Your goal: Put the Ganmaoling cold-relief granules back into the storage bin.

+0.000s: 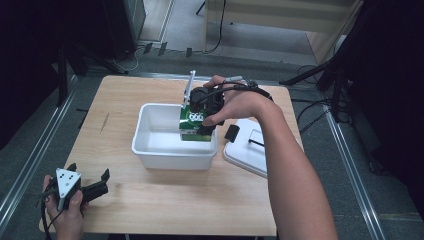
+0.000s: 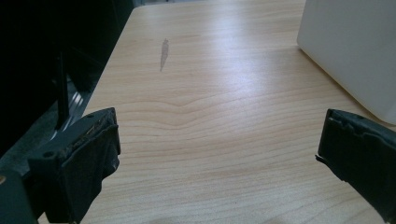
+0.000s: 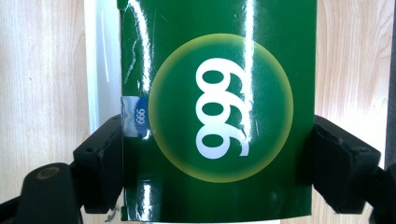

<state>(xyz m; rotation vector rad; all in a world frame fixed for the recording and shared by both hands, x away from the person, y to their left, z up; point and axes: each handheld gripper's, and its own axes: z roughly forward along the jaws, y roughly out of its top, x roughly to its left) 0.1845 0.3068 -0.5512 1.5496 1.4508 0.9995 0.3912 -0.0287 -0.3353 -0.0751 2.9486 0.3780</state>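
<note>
A glossy green box with a white "999" in a yellow circle hangs at the right end of a white plastic bin, its lower part inside the rim. My right gripper is shut on the green box, with one black pad on each side of it. At the table's near left corner a hand holds my left gripper. It is open, with bare wood between its jaws.
A white lid with a black clasp lies flat just right of the bin. The bin's wall stands ahead and to the right of the left gripper. The wooden tabletop has dark floor and metal rails on all sides.
</note>
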